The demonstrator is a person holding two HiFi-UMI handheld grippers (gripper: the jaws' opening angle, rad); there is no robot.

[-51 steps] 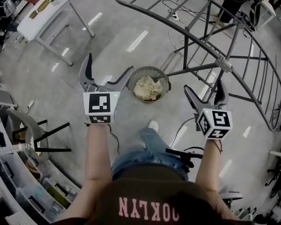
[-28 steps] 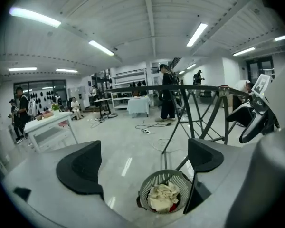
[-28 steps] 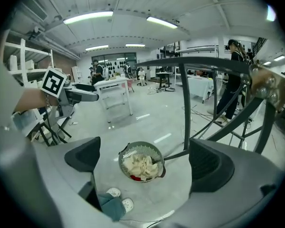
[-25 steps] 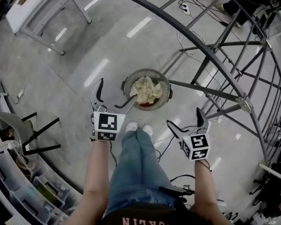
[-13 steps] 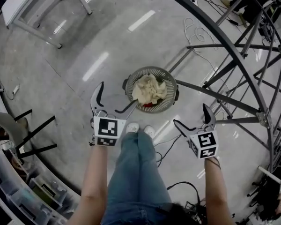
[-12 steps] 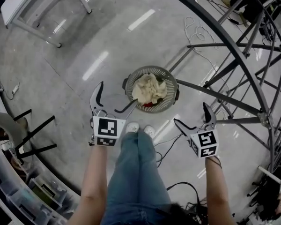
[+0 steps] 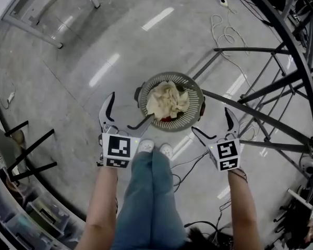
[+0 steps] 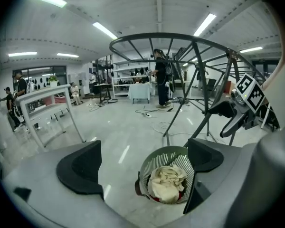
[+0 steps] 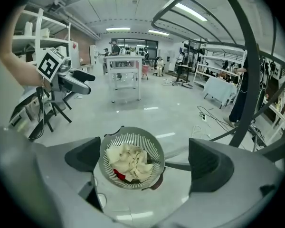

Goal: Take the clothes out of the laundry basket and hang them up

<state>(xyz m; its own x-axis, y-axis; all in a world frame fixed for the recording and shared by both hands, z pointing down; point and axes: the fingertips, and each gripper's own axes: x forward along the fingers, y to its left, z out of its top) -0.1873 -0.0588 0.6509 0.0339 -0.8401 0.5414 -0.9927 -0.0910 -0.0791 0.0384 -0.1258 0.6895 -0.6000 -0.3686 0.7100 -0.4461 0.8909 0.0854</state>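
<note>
Fingers of the left gripper stand wide apart with only air between them, and the right gripper is spread just as wide and just as empty. Both hover above the floor at the near side of the laundry basket, one to its left and one to its right, touching nothing. Cream clothes lie crumpled inside the basket, a red piece showing beneath them. Dark bars of the metal rack run along the right, one reaching close to the basket's right side.
</note>
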